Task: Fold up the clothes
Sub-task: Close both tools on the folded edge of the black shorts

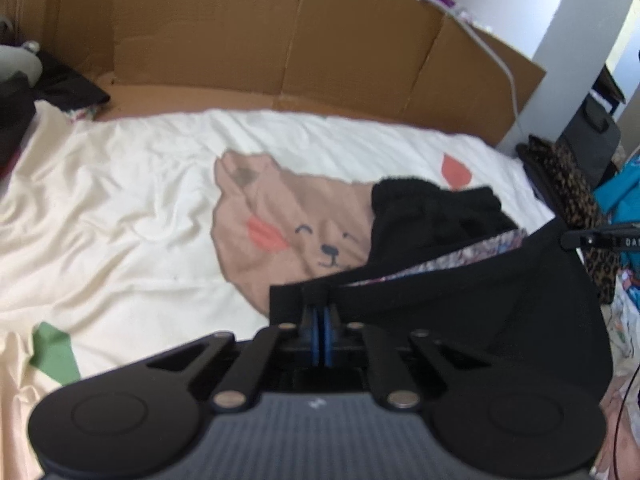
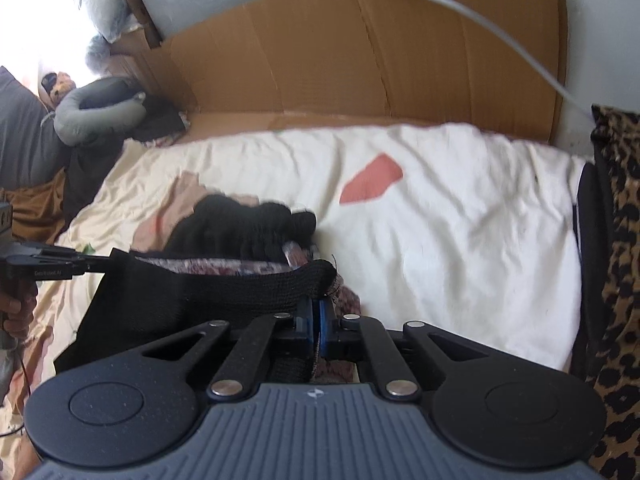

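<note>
1. The left tongs (image 1: pixel 320 304) are fully closed, and their blue pads pinch the black hem at one corner of the black garment (image 1: pixel 460 300).
2. The right tongs (image 2: pixel 316 306) are closed as well. They hold the other corner of the same hem, and a bit of patterned cloth is caught between the pads together with the black knit.
3. The garment hangs stretched between the two tongs. Its upper edge runs nearly straight from one grip to the other, and a patterned lining (image 1: pixel 440 258) shows along that edge.
4. The far part of the garment lies bunched on the bed behind the stretched edge, in a dark heap (image 2: pixel 248 224).
5. In the right wrist view the left tongs come in from the left border, and a hand (image 2: pixel 18 312) holds their handle.
6. Under the garment is a cream bed cover (image 1: pixel 140 184) with a printed brown bear face (image 1: pixel 280 220), a red patch (image 2: pixel 372 180) and a green patch (image 1: pixel 54 354). The garment covers one side of the bear.
7. Behind the bed stands a wall of flat cardboard (image 1: pixel 260 40).
8. A grey neck pillow (image 2: pixel 92 112) lies at the far left corner, and a leopard-print cloth (image 2: pixel 620 260) hangs at the right side of the bed.
</note>
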`<state>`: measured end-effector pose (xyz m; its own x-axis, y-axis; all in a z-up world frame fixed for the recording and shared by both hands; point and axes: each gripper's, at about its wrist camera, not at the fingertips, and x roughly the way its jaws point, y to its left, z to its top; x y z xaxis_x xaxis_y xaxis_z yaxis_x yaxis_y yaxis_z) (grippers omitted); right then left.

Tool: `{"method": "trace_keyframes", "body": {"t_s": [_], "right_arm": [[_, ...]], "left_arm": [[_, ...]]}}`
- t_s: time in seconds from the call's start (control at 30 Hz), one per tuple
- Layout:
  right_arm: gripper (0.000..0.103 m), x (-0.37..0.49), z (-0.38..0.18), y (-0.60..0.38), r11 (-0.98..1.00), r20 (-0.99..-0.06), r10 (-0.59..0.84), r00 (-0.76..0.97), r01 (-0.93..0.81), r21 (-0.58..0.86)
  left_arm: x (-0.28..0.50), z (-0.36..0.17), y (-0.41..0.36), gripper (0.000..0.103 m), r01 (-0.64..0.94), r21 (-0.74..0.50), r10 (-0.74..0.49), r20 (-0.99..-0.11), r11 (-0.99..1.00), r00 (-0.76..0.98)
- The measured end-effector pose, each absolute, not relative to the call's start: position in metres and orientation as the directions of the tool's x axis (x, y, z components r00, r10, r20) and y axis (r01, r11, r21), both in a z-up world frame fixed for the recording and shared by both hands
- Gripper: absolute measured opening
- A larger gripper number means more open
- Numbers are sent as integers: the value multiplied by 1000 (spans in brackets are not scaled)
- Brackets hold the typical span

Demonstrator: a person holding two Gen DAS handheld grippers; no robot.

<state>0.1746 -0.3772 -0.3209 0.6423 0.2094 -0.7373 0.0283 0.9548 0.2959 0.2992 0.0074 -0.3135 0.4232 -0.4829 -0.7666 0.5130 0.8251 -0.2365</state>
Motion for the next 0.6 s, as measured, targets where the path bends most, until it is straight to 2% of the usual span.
{"method": "trace_keyframes", "body": {"t_s": [0.2,0.43,0.6], "right_arm": [[1,181,-318,-380,959,-742,177,647,54,277],[1,199,-350,-377,968,-804,158,573,69,240],[2,203,-361,-375,965,-812,170,558,71,251]], "left_arm": [[306,-306,13,3,476,-239,-474,-745,847,470],[301,-333,5,3,490,-208,-430,-811,846,398],[291,-339,2,3,529,-164,-408,-827,833,387]]}}
